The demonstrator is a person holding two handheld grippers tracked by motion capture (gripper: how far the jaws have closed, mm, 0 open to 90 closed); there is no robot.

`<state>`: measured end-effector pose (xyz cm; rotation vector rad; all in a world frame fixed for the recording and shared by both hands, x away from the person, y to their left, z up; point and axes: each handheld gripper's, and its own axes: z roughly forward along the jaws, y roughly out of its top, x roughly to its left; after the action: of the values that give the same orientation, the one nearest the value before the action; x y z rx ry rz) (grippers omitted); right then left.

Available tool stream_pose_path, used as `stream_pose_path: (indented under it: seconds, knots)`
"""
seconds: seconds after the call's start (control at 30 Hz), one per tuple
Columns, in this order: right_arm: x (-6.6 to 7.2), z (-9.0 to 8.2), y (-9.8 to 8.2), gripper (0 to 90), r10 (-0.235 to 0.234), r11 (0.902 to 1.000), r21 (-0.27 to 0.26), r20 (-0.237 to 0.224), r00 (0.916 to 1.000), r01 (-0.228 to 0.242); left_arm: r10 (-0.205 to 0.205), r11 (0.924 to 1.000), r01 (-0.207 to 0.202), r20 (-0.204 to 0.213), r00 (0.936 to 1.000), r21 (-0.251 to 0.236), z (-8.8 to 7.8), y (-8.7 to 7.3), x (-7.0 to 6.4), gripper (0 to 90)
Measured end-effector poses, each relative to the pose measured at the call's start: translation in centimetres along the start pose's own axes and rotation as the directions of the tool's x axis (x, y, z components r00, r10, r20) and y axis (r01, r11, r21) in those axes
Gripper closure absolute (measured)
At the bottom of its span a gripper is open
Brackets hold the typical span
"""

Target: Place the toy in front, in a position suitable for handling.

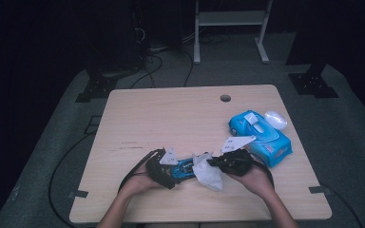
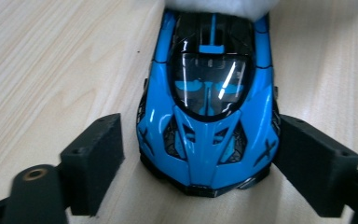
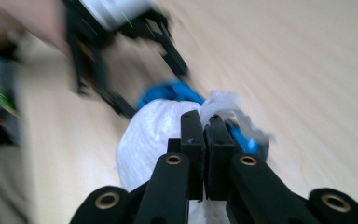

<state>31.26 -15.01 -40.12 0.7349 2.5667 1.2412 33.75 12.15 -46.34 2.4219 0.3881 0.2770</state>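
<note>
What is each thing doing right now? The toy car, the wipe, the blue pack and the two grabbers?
Toy car: upright on the table, between the left gripper's pads.
Left gripper: open; a gap beside one pad.
Wipe: crumpled, pinched, over the car's far end.
Right gripper: shut on wipe.
Wipes pack: lying flat, flap up.

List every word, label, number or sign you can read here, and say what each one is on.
No text can be read.
Blue wet-wipe pack: printing on its side, too small to read.
Blue toy car: X-shaped marks beside the headlights, no lettering.
Table: faint dark marks, unreadable.
White wipe: blank.
</note>
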Motion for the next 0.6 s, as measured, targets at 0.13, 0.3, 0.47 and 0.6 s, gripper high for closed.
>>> stream_pose_path:
  seconds: [0.13,0.3,0.47,0.6]
  knots:
    - [-0.2,1.6,-0.7,74.7,-0.02,0.9993,0.033,0.093,0.9955,0.017,-0.008,0.9999,0.008,0.025,0.9997,-0.008,0.0,-0.1,0.2,23.3]
    - [0.5,1.1,-0.1,59.5,-0.102,0.9948,0.012,0.191,0.9764,0.101,-0.003,1.0,0.003,0.025,0.9997,-0.004,0.1,-0.1,0.2,23.3]
    - [1.3,1.4,0.4,54.1,-0.125,0.9908,-0.028,0.187,0.9743,0.132,-0.006,1.0,0.006,0.021,0.9998,-0.006,0.1,-0.1,0.1,23.6]
    - [1.8,4.0,-0.2,56.4,-0.139,0.9902,0.024,0.182,0.9733,0.137,-0.004,1.0,0.004,0.021,0.9998,-0.003,0.2,-0.1,0.1,24.3]
